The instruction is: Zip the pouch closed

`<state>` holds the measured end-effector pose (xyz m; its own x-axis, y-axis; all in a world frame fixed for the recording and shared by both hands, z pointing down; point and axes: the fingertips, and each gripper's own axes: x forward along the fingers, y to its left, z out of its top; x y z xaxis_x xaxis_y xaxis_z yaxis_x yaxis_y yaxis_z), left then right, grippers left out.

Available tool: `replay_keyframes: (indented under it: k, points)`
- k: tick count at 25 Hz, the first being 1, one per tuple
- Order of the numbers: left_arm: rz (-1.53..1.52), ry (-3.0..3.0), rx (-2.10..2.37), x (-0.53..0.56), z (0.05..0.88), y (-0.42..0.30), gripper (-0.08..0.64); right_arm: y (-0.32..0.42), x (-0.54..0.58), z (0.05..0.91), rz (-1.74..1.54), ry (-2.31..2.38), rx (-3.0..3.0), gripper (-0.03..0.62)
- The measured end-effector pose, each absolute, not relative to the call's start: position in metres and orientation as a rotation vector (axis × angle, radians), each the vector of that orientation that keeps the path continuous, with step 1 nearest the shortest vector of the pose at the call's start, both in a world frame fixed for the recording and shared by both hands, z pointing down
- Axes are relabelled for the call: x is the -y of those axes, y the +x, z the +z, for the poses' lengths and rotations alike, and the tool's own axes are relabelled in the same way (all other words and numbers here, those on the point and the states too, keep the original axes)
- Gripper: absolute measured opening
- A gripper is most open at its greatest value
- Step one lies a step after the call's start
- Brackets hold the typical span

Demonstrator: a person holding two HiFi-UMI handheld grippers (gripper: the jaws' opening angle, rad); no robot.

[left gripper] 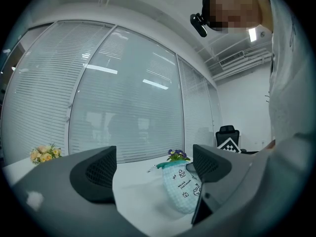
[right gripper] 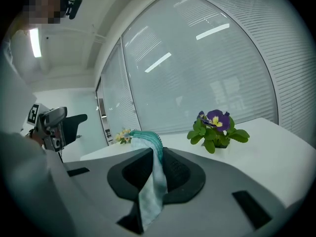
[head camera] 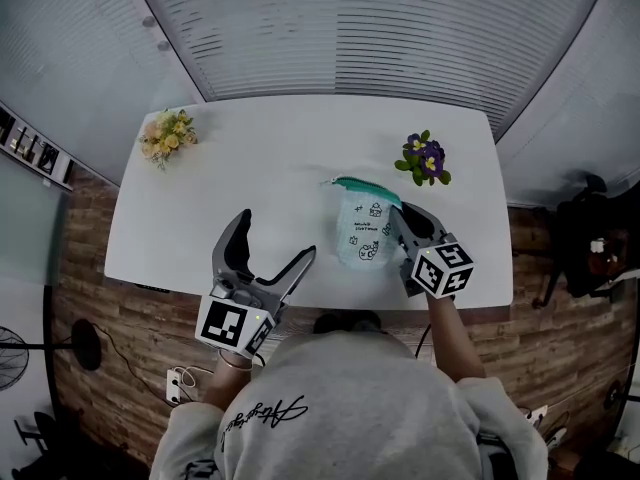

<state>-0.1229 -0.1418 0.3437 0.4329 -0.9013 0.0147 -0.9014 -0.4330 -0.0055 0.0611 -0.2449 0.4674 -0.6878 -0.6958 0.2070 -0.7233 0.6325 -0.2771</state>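
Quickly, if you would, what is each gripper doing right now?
Left gripper: open, nothing held.
Right gripper: closed on the pouch, gripping its side edge.

Pale-blue doodle-printed pouch, teal zipper

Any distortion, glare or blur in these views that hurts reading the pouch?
Head view: heavy fisheye, table edges bow; even light, pouch crisp. Left gripper view: round vignette, ceiling lights reflected in the blinds, near jaws soft, pouch print visible. Right gripper view: same vignette and reflections; pouch fabric between the jaws sharp.
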Motion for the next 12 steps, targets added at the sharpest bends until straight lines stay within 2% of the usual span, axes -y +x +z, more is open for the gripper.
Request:
replay_keyframes:
  k: [12]
  points:
    - [0.092,2.711,1.59,0.141,0.348,-0.12,0.463,0.055,0.232,0.418,0.47,1.224,2.908,0.055]
